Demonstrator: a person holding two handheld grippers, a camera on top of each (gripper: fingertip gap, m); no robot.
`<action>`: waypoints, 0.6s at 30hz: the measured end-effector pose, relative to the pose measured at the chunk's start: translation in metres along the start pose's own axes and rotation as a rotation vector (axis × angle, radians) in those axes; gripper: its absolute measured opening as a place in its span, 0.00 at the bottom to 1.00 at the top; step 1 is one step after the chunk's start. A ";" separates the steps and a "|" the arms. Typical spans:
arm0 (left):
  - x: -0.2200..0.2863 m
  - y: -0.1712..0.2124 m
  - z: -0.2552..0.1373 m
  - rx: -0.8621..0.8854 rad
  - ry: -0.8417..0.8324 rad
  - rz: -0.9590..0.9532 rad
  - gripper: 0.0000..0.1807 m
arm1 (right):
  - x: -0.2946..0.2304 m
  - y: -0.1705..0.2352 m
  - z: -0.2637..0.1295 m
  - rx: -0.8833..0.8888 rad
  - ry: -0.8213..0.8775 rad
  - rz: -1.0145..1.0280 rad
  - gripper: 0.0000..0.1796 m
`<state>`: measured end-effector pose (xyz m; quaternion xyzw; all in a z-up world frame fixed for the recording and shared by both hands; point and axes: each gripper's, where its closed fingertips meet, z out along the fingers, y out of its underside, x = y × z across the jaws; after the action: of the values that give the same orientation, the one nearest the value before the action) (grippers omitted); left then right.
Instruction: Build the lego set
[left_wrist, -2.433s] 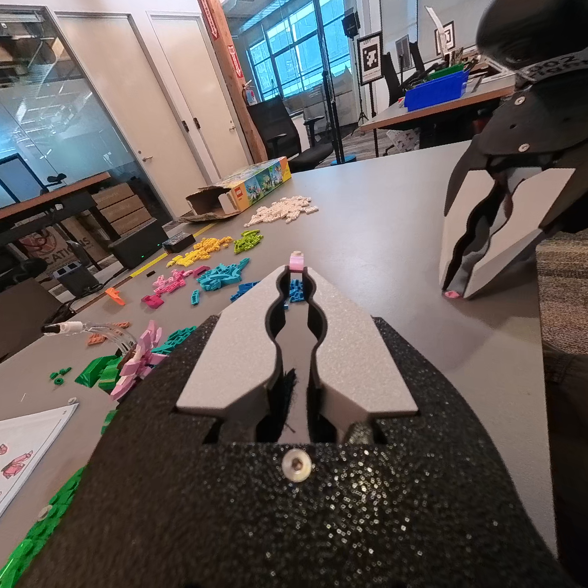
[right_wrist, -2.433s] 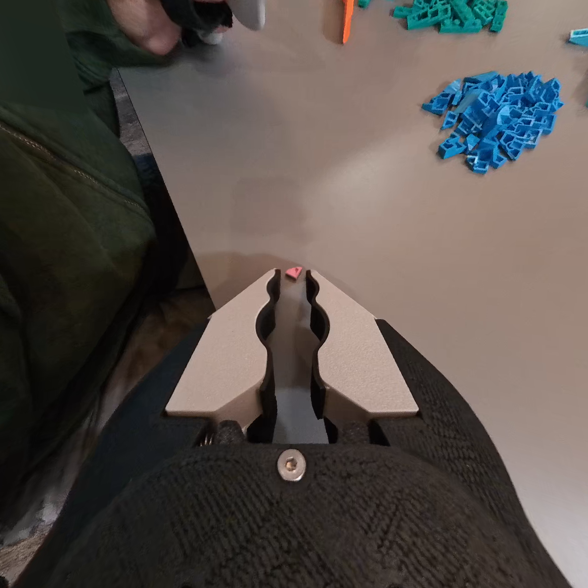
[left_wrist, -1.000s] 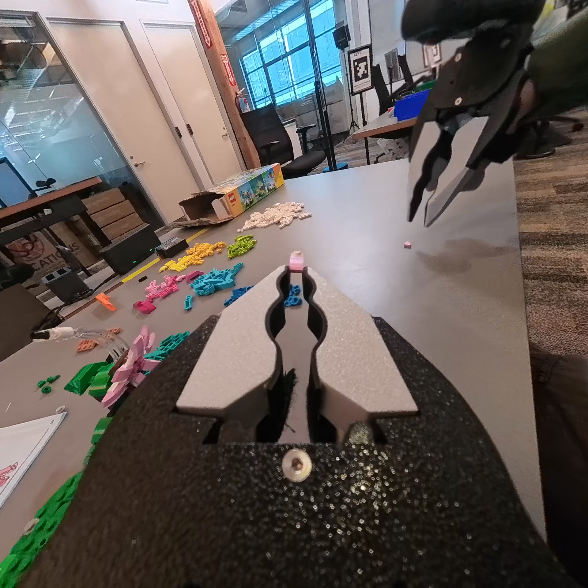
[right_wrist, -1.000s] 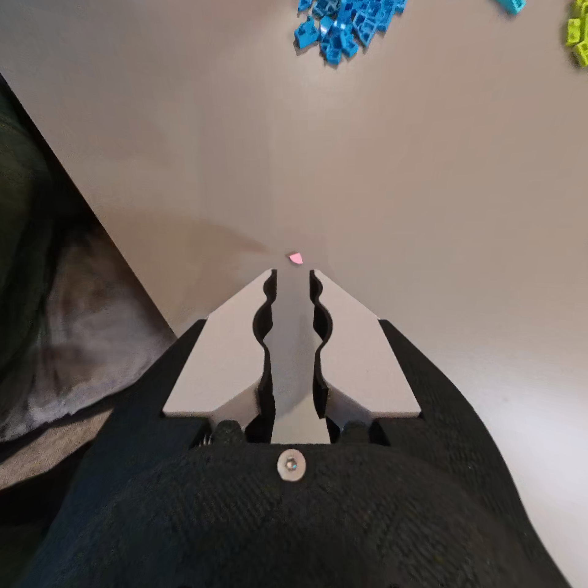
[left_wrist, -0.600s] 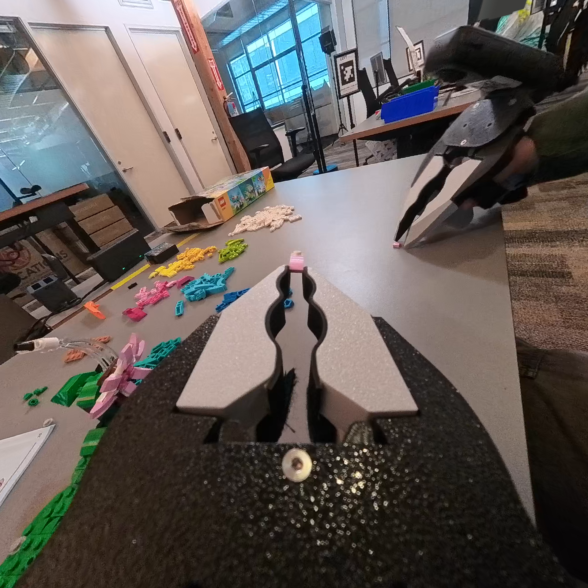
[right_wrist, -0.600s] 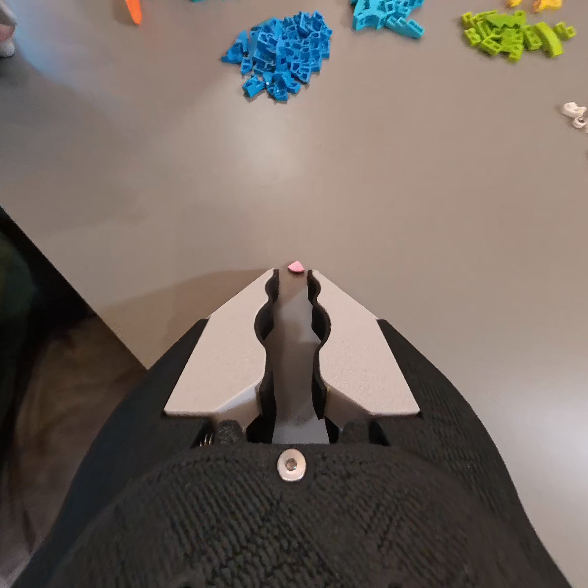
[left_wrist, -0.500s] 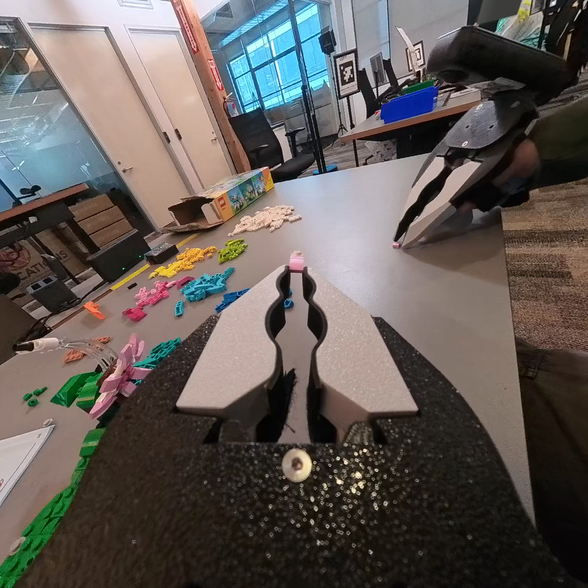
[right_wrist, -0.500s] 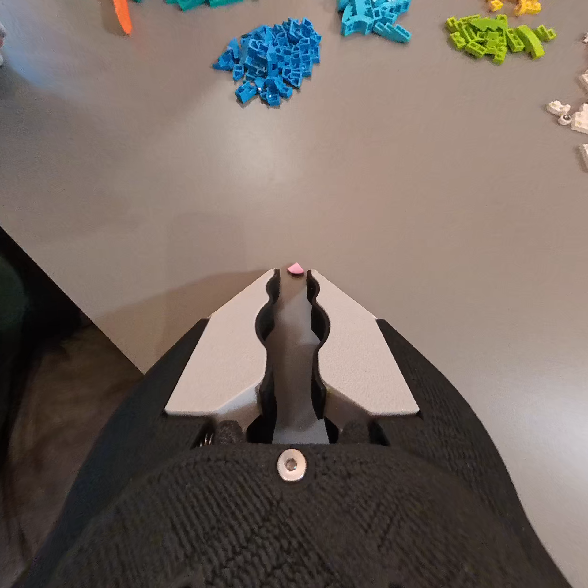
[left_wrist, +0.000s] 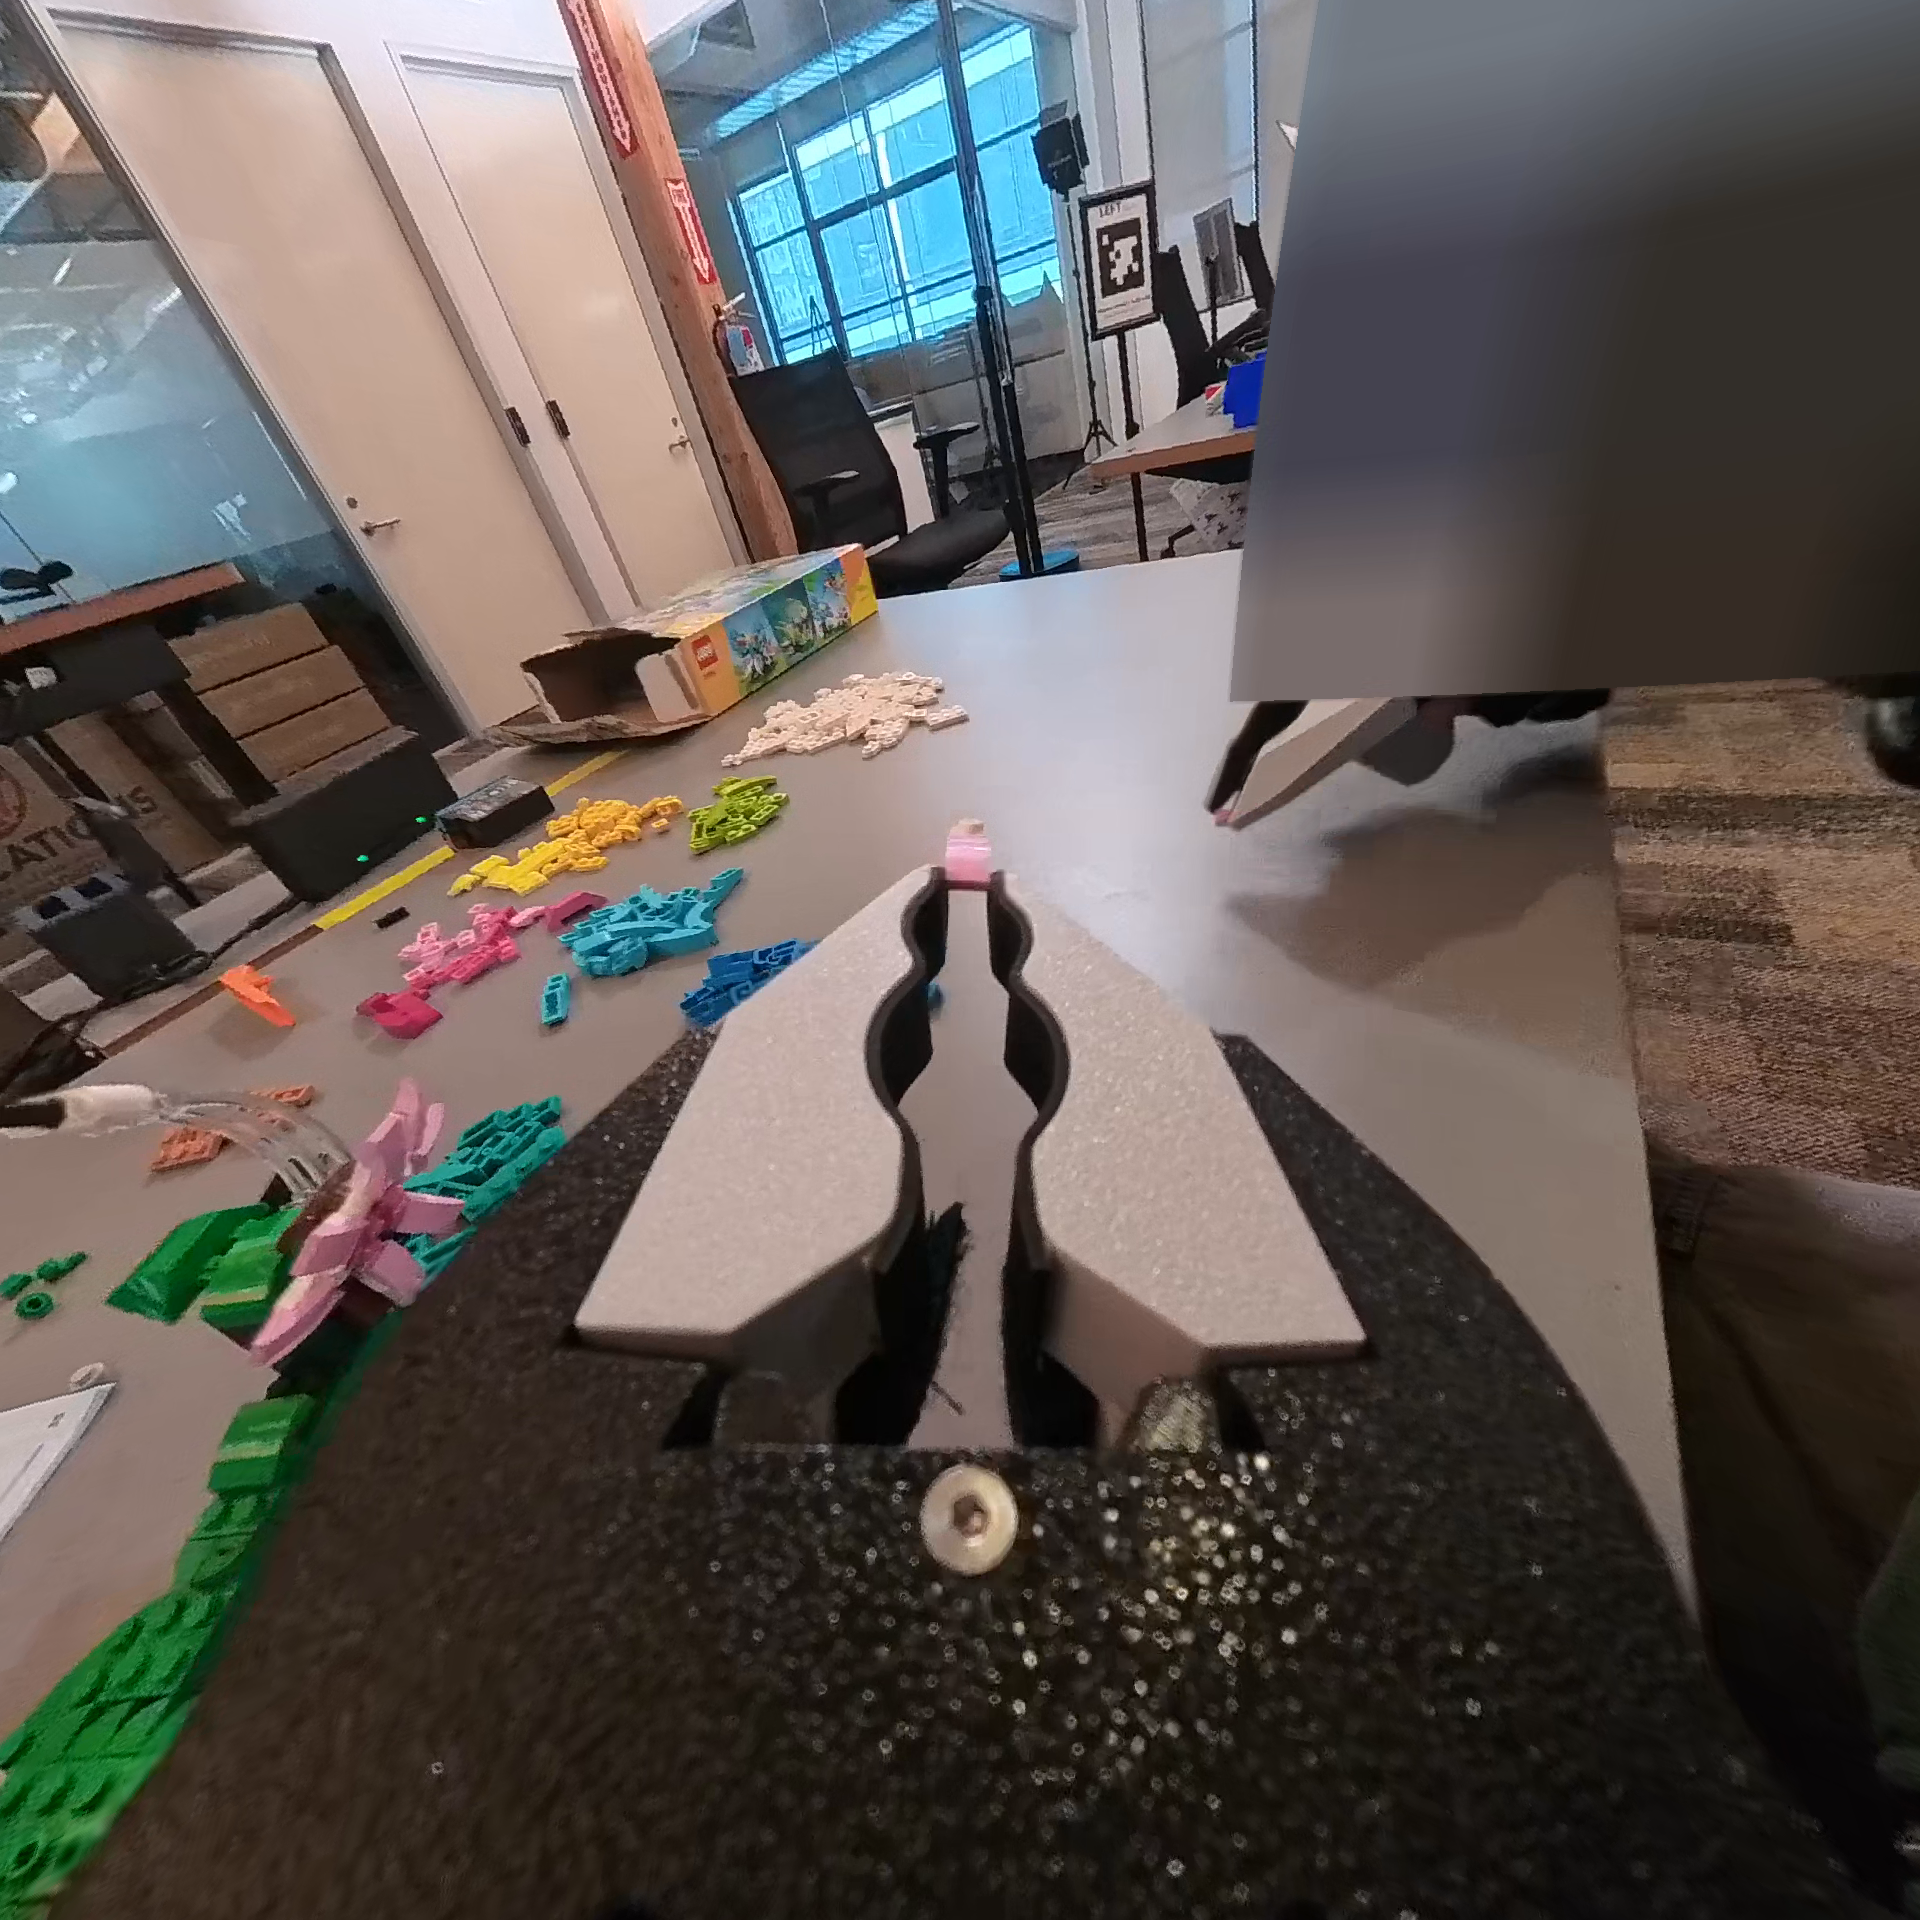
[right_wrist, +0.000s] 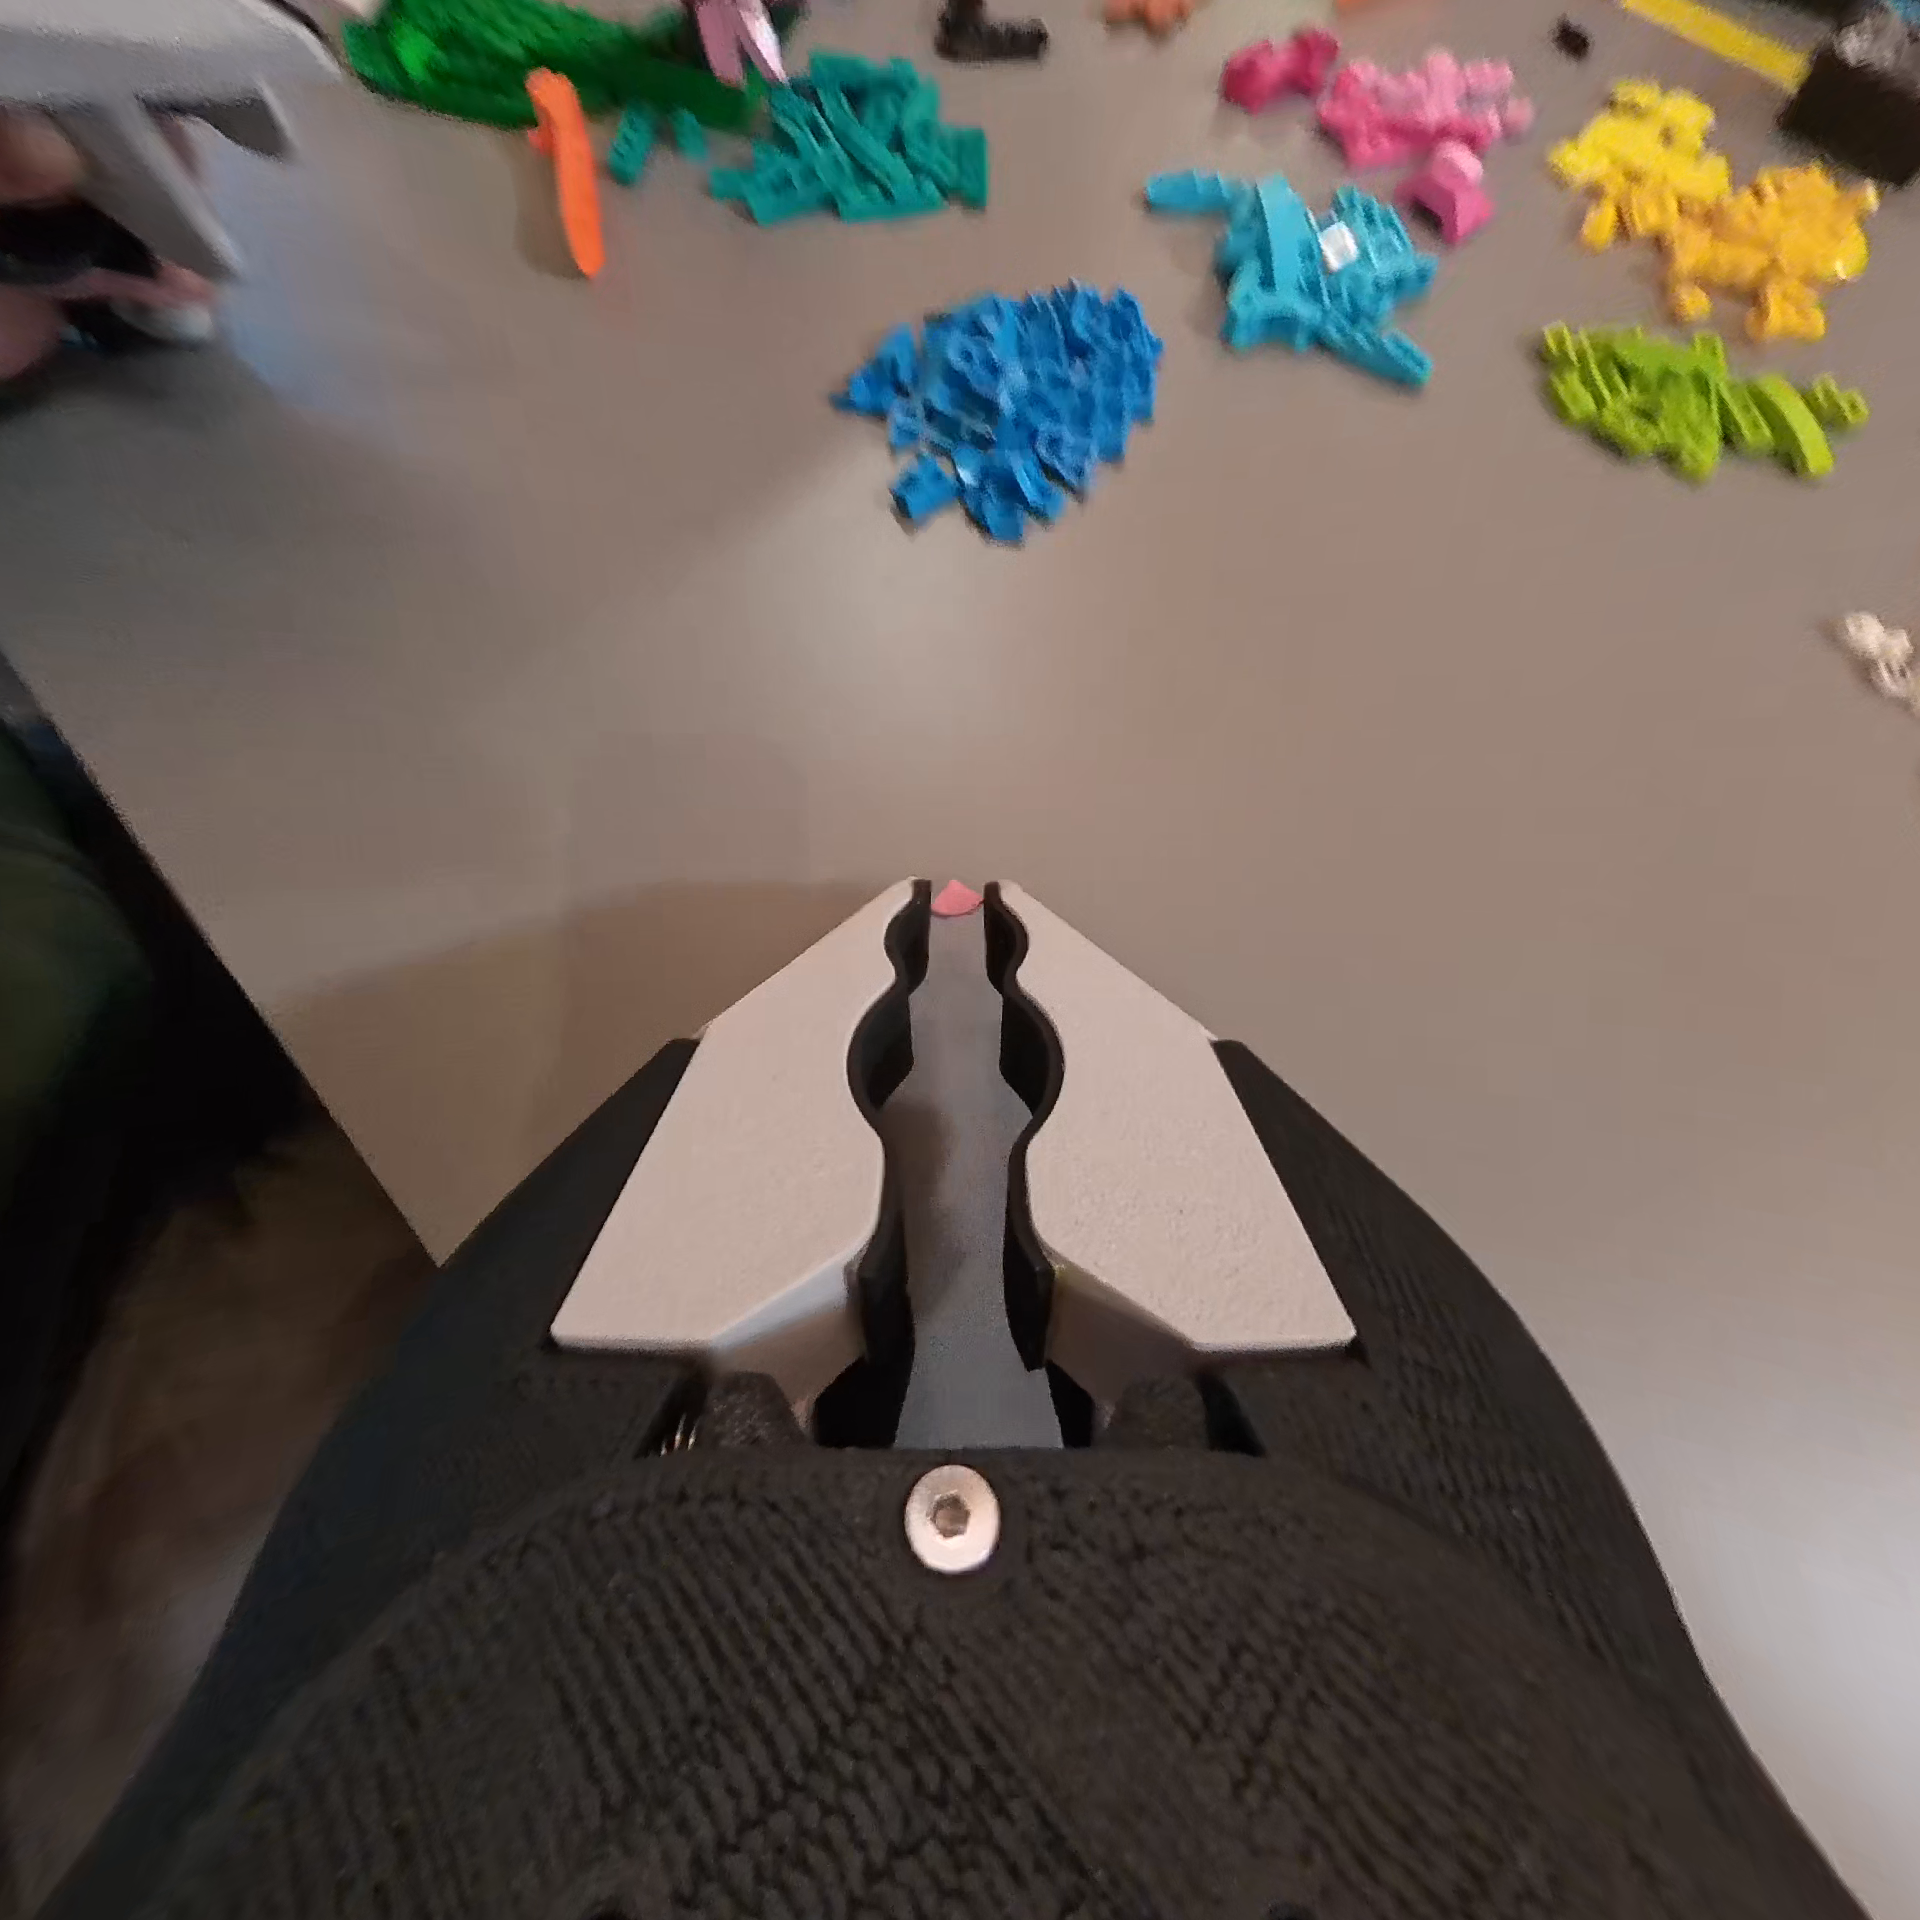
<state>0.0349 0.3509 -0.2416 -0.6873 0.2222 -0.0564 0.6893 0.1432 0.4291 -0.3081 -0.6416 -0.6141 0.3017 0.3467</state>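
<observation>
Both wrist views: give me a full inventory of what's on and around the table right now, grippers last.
table: one, grey, under everything
blue brick pile: one, mid-table
cyan pile: one, right of the blue in the right wrist view
teal pile: one, by the green build
lime pile: one, far right in that view
yellow pile: one, beyond the lime
pink pile: one, beyond the cyan
white pile: one, near the box
orange piece: one, curved, beside the teal
green build with pink flower: one, left wrist view's left edge
set box: one, opened, far end
left gripper: shut on a small pink brick
right gripper: shut on a tiny pink piece
</observation>
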 end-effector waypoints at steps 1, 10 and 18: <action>0.000 -0.001 0.000 0.006 0.012 -0.038 0.03 | -0.008 -0.011 0.001 0.036 -0.043 -0.023 0.05; 0.008 -0.016 -0.005 0.071 0.364 -0.746 0.03 | -0.050 -0.072 0.006 0.171 -0.283 -0.183 0.05; 0.008 -0.022 -0.009 0.100 0.429 -0.816 0.03 | -0.058 -0.066 0.020 0.136 -0.327 -0.201 0.05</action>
<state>0.0440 0.3385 -0.2214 -0.6572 0.0681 -0.4747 0.5815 0.0853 0.3735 -0.2677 -0.4949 -0.7013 0.4064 0.3131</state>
